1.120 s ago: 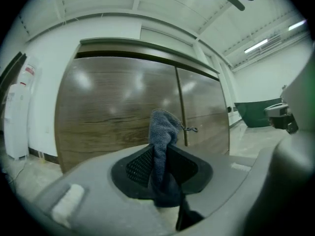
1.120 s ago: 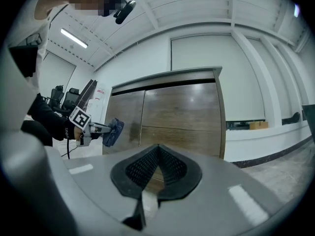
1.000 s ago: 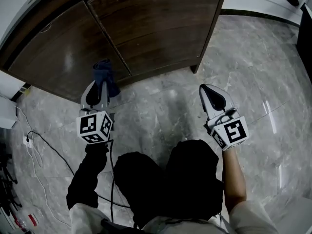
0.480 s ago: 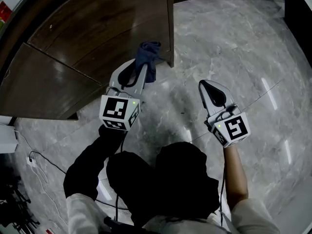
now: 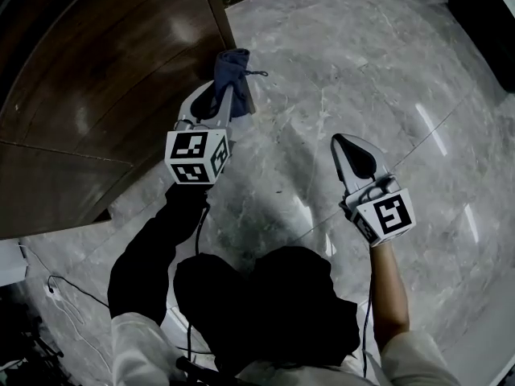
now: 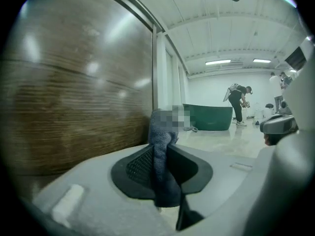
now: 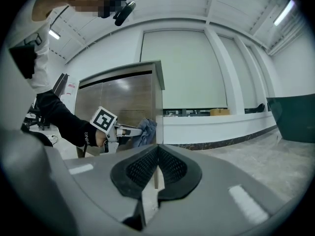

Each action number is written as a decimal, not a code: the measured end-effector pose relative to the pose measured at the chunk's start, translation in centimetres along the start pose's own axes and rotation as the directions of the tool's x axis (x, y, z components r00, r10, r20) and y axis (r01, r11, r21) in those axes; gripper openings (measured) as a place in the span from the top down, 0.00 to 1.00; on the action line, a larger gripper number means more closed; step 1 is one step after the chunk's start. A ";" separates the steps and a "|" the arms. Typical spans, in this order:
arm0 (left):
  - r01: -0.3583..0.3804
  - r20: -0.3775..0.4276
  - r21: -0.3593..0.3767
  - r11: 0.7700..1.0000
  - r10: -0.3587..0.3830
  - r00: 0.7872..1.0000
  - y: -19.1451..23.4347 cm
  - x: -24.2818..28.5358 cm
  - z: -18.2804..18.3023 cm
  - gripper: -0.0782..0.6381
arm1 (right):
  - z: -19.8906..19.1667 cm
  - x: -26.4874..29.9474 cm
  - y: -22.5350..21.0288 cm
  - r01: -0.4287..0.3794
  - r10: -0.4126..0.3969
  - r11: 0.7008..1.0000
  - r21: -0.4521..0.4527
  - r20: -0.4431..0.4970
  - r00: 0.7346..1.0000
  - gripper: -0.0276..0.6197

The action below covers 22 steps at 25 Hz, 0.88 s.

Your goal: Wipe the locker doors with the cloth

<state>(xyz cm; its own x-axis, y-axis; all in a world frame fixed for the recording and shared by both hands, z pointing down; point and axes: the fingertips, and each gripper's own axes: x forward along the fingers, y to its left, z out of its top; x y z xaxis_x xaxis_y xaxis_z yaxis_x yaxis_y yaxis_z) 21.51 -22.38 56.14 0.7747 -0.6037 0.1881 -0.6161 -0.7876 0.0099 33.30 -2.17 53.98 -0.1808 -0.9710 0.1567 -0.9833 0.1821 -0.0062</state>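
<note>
Beside the locker (image 5: 96,79) corner: I hold the cloth (image 5: 232,67) pinched in my left gripper (image 5: 224,96) fingers.
Right gripper (image 5: 344,145): fingers together, empty.

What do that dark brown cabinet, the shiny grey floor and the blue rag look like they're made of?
Dark brown cabinet: probably wood or wood-look laminate, with a glossy finish; it shows grain lines and bright reflections.
Grey floor: polished marble or marble-look tile; it has pale veins and mirrors the ceiling lights.
Blue rag: soft fabric, weave unclear; it folds and droops limply.
</note>
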 end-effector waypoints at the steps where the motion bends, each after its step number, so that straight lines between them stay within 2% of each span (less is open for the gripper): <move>1: -0.014 -0.007 -0.002 1.000 0.014 1.000 0.5 0.5 -0.5 0.78 | -0.3 0.1 -0.2 0.001 -0.001 1.000 0.002 -0.003 1.000 0.95; 6: -0.072 -0.018 0.016 0.997 0.072 0.997 2.6 1.4 -1.9 0.78 | -1.0 1.1 -0.1 -0.004 0.005 1.000 0.012 -0.020 1.000 0.95; 13: -0.087 -0.018 0.033 0.996 0.088 0.996 3.2 0.8 -1.9 0.78 | -0.7 1.8 0.7 -0.013 0.013 1.000 0.005 -0.018 1.000 0.95; 22: -0.115 -0.028 0.032 0.993 0.116 0.993 5.7 -2.8 -3.0 0.78 | 0.4 2.1 2.7 -0.035 0.034 0.999 -0.023 -0.011 0.999 0.95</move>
<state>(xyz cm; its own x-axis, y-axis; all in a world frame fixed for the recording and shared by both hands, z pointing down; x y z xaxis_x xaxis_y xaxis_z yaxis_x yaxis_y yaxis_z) 15.40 -24.77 58.57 0.6936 -0.6874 0.2155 -0.6964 -0.7163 -0.0436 30.23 -3.74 53.93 -0.2143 -0.9623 0.1673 -0.9756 0.2193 0.0112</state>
